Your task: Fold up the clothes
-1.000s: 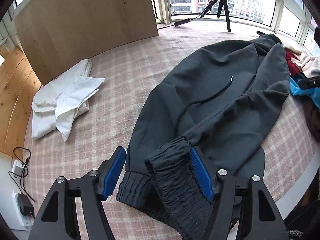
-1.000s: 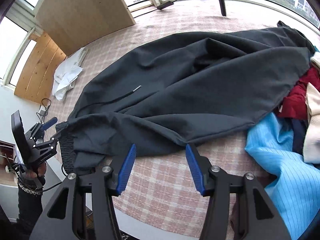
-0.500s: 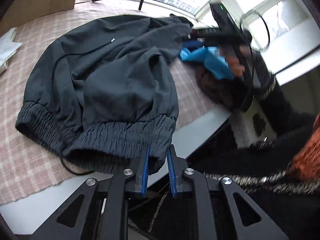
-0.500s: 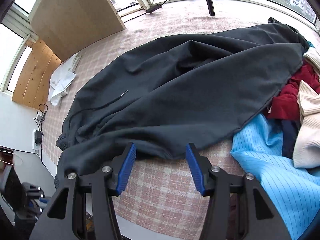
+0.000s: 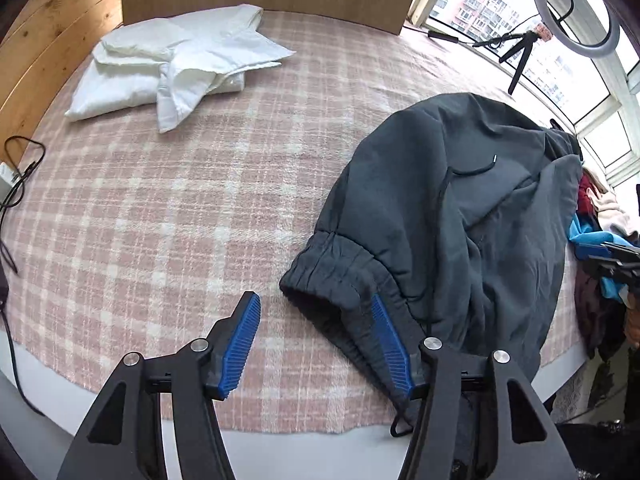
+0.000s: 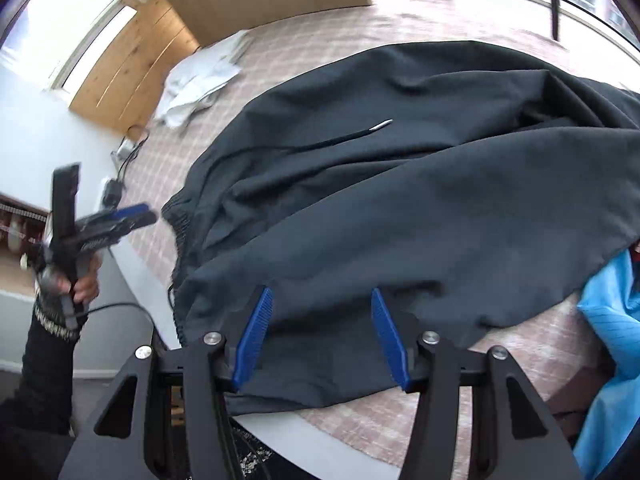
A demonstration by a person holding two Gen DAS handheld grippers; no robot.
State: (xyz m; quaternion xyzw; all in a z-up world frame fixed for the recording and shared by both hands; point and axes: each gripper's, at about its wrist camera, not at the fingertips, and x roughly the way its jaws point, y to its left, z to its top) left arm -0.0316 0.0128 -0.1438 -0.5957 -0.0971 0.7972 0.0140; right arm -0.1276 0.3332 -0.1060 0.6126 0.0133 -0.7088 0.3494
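Dark grey jogger trousers (image 5: pixel 460 208) lie spread on the pink checked bed cover (image 5: pixel 160 220), elastic waistband (image 5: pixel 332 276) toward the near edge, a black drawstring (image 5: pixel 472 170) on top. My left gripper (image 5: pixel 316 344) is open and empty; its right finger lies over the waistband, its left over bare cover. My right gripper (image 6: pixel 320 336) is open, low over the trousers' near edge (image 6: pixel 400 220), with cloth lying between the fingers. The left gripper also shows in the right wrist view (image 6: pixel 120 220), held off the bed's edge.
A folded white garment (image 5: pixel 168 68) lies at the far left of the bed. A pile of blue, red and cream clothes (image 5: pixel 600 216) sits at the right, blue cloth (image 6: pixel 612 320) close to my right gripper. A tripod with ring light (image 5: pixel 524 48) stands by the window. Cables and a charger (image 5: pixel 16 184) hang at the left edge.
My left gripper was shut on the waistband half a second ago; it has let go, opened and swung left. My right gripper moved forward and down onto the trousers' edge.
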